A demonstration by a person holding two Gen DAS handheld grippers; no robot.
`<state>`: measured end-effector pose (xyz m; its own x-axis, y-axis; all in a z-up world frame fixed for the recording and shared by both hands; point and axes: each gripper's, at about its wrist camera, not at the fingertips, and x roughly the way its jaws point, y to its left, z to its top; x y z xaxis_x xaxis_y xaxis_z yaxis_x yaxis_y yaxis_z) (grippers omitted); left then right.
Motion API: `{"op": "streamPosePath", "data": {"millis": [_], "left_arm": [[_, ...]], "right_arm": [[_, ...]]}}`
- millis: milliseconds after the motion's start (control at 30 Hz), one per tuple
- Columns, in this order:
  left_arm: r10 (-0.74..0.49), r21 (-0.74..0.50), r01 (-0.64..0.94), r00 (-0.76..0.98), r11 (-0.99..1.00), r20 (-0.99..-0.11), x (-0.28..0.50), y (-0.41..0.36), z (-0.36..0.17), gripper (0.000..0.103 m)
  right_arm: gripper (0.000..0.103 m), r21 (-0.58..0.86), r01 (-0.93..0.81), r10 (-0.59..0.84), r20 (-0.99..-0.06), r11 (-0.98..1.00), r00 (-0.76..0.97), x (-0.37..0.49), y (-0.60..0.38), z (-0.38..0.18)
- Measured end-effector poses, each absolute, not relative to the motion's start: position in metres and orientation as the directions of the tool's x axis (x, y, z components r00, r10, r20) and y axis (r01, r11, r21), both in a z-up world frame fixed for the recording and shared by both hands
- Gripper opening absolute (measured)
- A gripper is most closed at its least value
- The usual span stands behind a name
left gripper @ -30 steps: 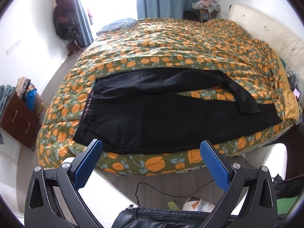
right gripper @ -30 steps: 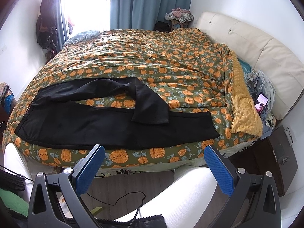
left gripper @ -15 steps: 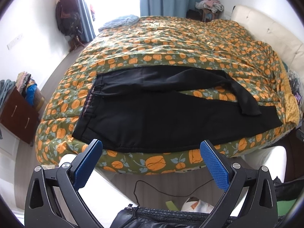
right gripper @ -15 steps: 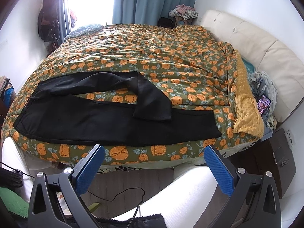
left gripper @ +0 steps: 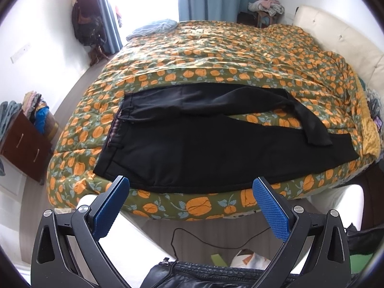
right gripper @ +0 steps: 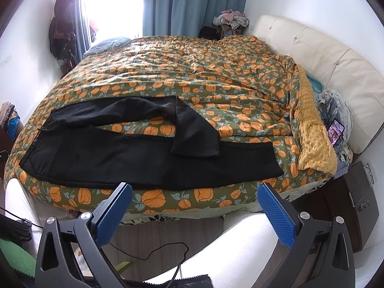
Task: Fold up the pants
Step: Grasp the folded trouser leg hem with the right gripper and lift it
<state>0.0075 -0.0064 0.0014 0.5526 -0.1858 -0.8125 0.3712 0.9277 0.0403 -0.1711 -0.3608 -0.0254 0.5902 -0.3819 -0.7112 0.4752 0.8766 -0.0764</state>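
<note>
Pants (left gripper: 192,148), one black pair, lie flat along the near edge of the bed (left gripper: 216,72), waistband to my left and hems to my right, which puts them within easy reach of both arms. Starting at the left, my left hand-held gripper (left gripper: 190,189) hangs in the air short of the mattress edge, roughly in line with the seat of the pants, its two blue pads spread wide with nothing between them. Moving right, the near leg runs straight along the edge, while the far leg (right gripper: 192,132) bends back on itself and its hem rests across the near leg, so I judge it needs straightening before any fold is made. My right hand-held gripper (right gripper: 194,194) is likewise clear of the cloth, fully spread and empty, facing the lower half of the legs. Each tool seems stationed over its own end of the garment so that waist and hems can be taken together. Furthest right, one yellow bumpy blanket (right gripper: 312,139) hangs over the corner, beside the hems but apart from them.
</note>
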Motion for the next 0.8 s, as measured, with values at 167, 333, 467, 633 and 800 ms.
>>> {"op": "streamPosePath", "data": {"millis": [167, 333, 467, 633, 800], "left_arm": [[-0.186, 0.040, 0.371, 0.554, 0.928, -0.812, 0.007, -0.007, 0.002, 0.103], [-0.187, 0.032, 0.369, 0.541, 0.929, -0.820, 0.012, -0.006, 0.001, 0.103], [-0.182, 0.032, 0.361, 0.543, 0.932, -0.819, 0.012, -0.004, 0.002, 0.103], [-0.159, 0.046, 0.341, 0.547, 0.939, -0.822, 0.012, -0.001, 0.000, 0.103], [-0.140, 0.049, 0.328, 0.528, 0.943, -0.837, 0.016, -0.002, -0.008, 0.103]], "right_arm": [[0.103, -0.102, 0.489, -0.430, -0.652, 0.866, 0.625, -0.175, -0.372, -0.021], [0.103, -0.156, 0.359, -0.353, -0.726, 0.920, 0.590, -0.129, -0.399, -0.070], [0.099, -0.243, 0.168, -0.295, -0.749, 0.955, 0.594, -0.073, -0.398, -0.115], [0.072, -0.285, -0.010, -0.239, -0.822, 0.959, 0.517, -0.013, -0.408, -0.185], [0.060, -0.316, -0.092, -0.238, -0.849, 0.944, 0.472, 0.018, -0.422, -0.222]]}}
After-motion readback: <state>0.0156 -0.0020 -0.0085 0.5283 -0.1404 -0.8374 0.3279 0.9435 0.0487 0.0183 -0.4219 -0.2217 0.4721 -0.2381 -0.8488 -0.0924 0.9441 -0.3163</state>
